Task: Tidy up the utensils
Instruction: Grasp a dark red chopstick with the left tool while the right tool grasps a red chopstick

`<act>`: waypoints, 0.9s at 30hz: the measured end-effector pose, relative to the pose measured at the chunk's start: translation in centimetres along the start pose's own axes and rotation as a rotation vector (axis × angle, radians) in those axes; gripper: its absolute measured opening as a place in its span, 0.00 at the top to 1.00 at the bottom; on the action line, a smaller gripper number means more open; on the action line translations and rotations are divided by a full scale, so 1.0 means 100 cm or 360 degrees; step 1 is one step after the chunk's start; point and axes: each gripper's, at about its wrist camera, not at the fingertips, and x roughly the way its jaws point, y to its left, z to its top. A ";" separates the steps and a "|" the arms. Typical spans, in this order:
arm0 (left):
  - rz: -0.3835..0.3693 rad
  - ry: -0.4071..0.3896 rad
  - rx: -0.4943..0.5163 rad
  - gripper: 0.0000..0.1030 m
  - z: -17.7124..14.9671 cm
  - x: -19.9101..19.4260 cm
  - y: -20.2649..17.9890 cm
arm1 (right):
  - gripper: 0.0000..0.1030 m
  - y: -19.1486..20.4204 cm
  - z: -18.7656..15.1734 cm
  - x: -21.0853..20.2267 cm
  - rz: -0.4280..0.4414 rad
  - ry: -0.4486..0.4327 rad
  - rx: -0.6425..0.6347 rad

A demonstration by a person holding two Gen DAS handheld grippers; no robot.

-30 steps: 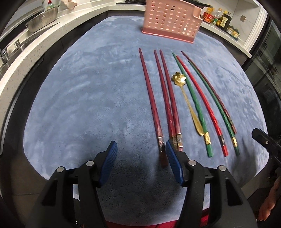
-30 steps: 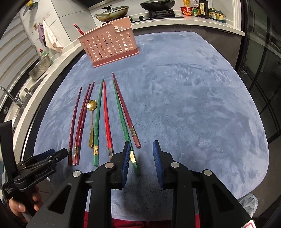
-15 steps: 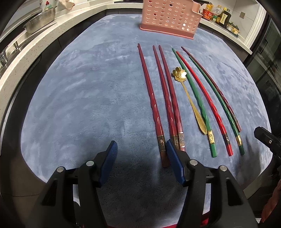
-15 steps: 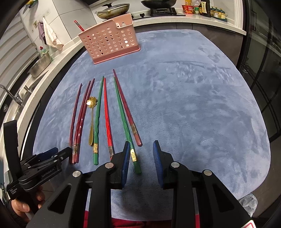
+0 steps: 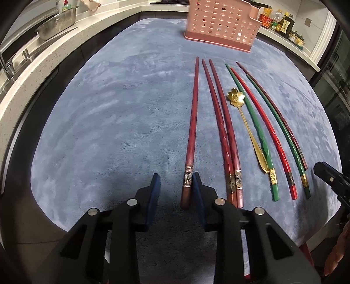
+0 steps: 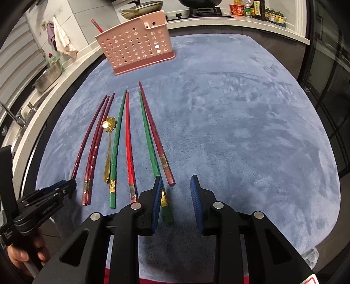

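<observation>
Several chopsticks lie side by side on a blue-grey mat [image 5: 109,131]: dark red ones at left, green and bright red ones at right, with a gold flower spoon [image 5: 247,129] among them. My left gripper [image 5: 176,185] is open, low over the mat, with the end of the leftmost dark red chopstick [image 5: 192,131] between its jaws, against the right finger. My right gripper [image 6: 176,187] is open; its left finger sits by the end of a green chopstick [image 6: 151,148]. A pink perforated utensil basket [image 6: 136,49] stands at the mat's far edge, also in the left wrist view [image 5: 221,24].
A white counter [image 5: 43,56] runs along the left with a metal colander [image 5: 56,27] and a sink tap [image 6: 13,115]. Sauce bottles [image 5: 282,21] and a stove with pans [image 6: 170,4] stand behind the basket. The mat's right half [image 6: 251,131] holds nothing.
My left gripper has shifted left and forward, so the leftmost dark red chopstick's end now lies between its jaws, and the jaws have narrowed. My right gripper has opened a little wider.
</observation>
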 end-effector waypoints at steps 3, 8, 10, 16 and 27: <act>0.0004 0.0000 0.0004 0.72 -0.001 0.000 -0.001 | 0.75 0.002 0.004 0.005 -0.0011 0.0001 -0.0016; 0.0018 -0.0002 0.0015 0.72 -0.001 0.001 -0.002 | 0.78 0.006 0.010 0.013 -0.0012 0.0000 -0.0040; 0.0021 -0.0002 0.0017 0.72 -0.001 0.002 -0.002 | 0.79 0.007 0.012 0.017 -0.0017 0.0002 -0.0049; 0.0022 -0.0003 0.0015 0.72 0.000 0.002 -0.002 | 0.82 0.008 0.015 0.026 -0.0020 0.0021 -0.0073; 0.0020 -0.0010 0.0009 0.72 0.000 0.003 -0.003 | 0.85 0.010 0.015 0.036 -0.0014 0.0026 -0.0109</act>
